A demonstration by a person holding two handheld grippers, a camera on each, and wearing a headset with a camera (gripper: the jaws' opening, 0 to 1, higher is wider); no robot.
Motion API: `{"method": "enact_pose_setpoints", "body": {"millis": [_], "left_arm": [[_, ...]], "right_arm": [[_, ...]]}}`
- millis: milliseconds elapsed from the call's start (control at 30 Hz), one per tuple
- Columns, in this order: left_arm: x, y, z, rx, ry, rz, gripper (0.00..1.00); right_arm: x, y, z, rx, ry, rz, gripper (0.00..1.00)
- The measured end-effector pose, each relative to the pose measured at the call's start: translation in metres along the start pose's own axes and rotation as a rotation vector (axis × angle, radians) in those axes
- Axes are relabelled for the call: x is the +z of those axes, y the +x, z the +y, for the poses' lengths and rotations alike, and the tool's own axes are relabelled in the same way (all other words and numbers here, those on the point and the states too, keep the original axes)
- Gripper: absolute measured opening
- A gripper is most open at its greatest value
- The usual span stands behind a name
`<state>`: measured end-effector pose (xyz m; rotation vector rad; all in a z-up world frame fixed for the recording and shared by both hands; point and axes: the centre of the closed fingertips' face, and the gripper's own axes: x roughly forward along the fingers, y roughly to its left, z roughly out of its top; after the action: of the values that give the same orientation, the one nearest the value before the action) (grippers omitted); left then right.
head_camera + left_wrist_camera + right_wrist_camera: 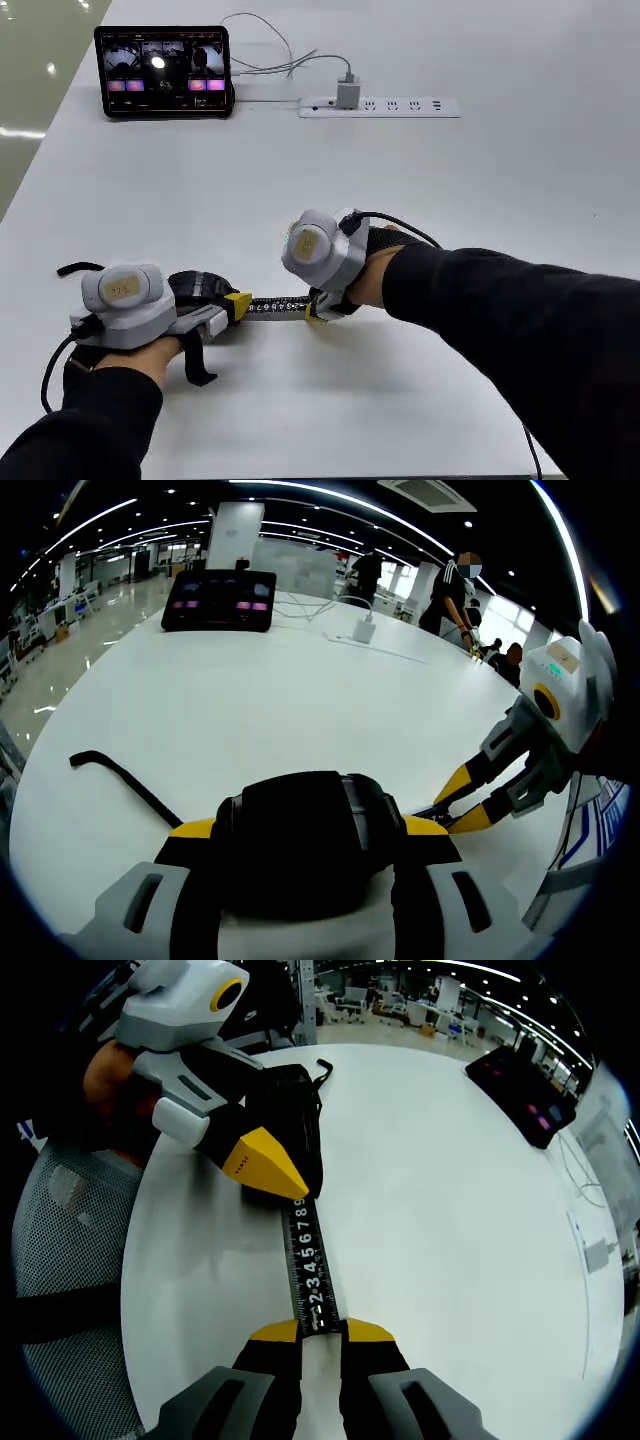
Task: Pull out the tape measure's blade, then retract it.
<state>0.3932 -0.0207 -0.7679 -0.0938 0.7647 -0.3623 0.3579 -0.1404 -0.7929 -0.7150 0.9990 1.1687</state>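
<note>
The tape measure (200,290) lies on the table (450,200) at 7 o'clock, clamped between the left gripper (222,302) jaws. Its blade (278,304) runs toward 3 o'clock into the right gripper (316,311), which pinches its end. A tablet (165,70) stands far back at 11 o'clock, with a power strip (380,106) to its right at 1 o'clock.

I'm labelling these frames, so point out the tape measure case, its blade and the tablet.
tape measure case (300,840), left gripper view, top of the black housing.
blade (308,1260), right gripper view, numbered stretch.
tablet (165,70), head view, middle of screen.
</note>
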Motion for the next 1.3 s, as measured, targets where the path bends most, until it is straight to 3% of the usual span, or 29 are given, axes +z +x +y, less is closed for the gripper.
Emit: {"method": "enact_pose_setpoints", "body": {"millis": [400, 1300], "left_arm": [[0.0, 0.0, 0.0, 0.002, 0.0, 0.0, 0.64], [-0.001, 0.0, 0.0, 0.001, 0.0, 0.004, 0.64]], "right_arm": [[0.005, 0.001, 0.002, 0.006, 0.001, -0.036, 0.09], [0.014, 0.006, 0.002, 0.002, 0.008, -0.053, 0.09]]}}
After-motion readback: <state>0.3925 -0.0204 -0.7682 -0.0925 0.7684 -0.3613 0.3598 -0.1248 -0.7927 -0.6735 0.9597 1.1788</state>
